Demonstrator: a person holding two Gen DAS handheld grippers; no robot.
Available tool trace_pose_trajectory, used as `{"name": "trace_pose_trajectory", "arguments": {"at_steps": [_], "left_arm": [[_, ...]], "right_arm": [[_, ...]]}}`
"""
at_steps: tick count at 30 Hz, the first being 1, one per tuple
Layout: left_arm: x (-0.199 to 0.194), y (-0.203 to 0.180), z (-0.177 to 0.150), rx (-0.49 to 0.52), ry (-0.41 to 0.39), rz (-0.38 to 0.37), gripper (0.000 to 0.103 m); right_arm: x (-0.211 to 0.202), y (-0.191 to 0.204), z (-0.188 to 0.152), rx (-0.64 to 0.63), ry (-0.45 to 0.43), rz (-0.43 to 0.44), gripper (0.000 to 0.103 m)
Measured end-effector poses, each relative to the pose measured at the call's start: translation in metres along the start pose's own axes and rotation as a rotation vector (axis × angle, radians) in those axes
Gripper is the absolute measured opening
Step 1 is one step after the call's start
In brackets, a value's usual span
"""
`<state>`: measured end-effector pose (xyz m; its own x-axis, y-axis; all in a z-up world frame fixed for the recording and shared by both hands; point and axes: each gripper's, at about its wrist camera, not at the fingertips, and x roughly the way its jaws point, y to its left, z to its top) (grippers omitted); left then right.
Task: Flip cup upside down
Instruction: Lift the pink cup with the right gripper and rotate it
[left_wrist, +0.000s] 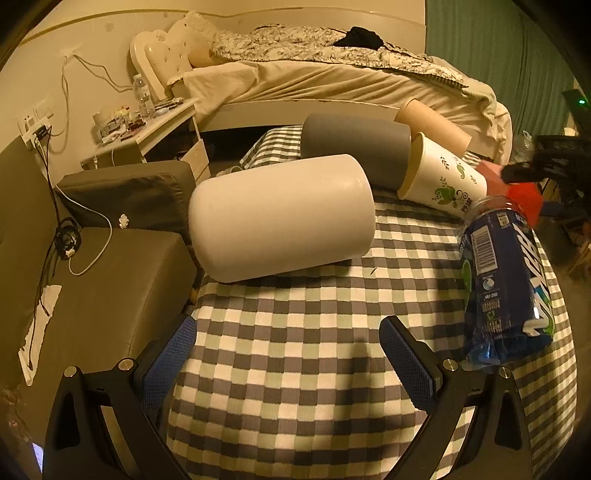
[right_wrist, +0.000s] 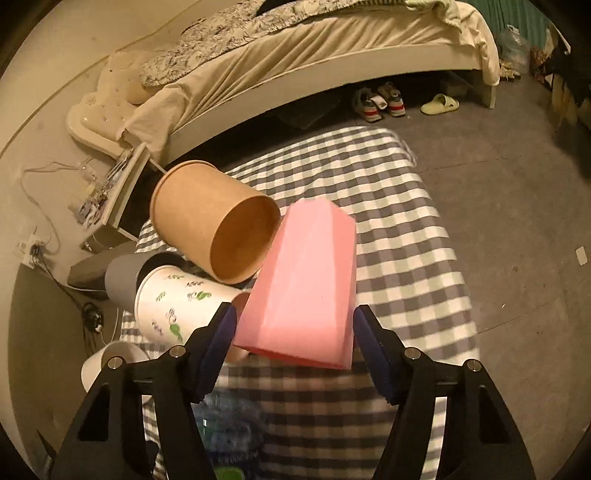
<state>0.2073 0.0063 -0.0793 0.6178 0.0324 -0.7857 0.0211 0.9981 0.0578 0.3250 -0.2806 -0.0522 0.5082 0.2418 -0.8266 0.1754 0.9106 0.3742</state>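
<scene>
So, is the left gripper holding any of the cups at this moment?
No. The left gripper is open over bare checkered cloth, and the white cup lies beyond its fingertips, untouched.

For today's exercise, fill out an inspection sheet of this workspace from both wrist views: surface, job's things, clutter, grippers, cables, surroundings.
Surface: checked tablecloth covers the table.
Job's things: pink cup between the right gripper jaws, tilted; contact unclear.
Clutter: white cup, grey cup, leaf-print paper cup, brown paper cup, blue bottle.
Grippers: left gripper open, empty, above the cloth; right open around the pink cup.
Cables: black and white leads on the sofa, running from a wall socket.
Surroundings: bed, nightstand, shoes, slipper on the floor.
</scene>
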Motion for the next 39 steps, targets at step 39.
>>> {"name": "trace_pose_trajectory", "arguments": {"at_steps": [39], "left_arm": [[-0.133,0.014,-0.101,-0.029,-0.005,0.011,0.102]], "right_arm": [[-0.105,0.027,-0.254,-0.186,0.222,-0.104,0.065]]}}
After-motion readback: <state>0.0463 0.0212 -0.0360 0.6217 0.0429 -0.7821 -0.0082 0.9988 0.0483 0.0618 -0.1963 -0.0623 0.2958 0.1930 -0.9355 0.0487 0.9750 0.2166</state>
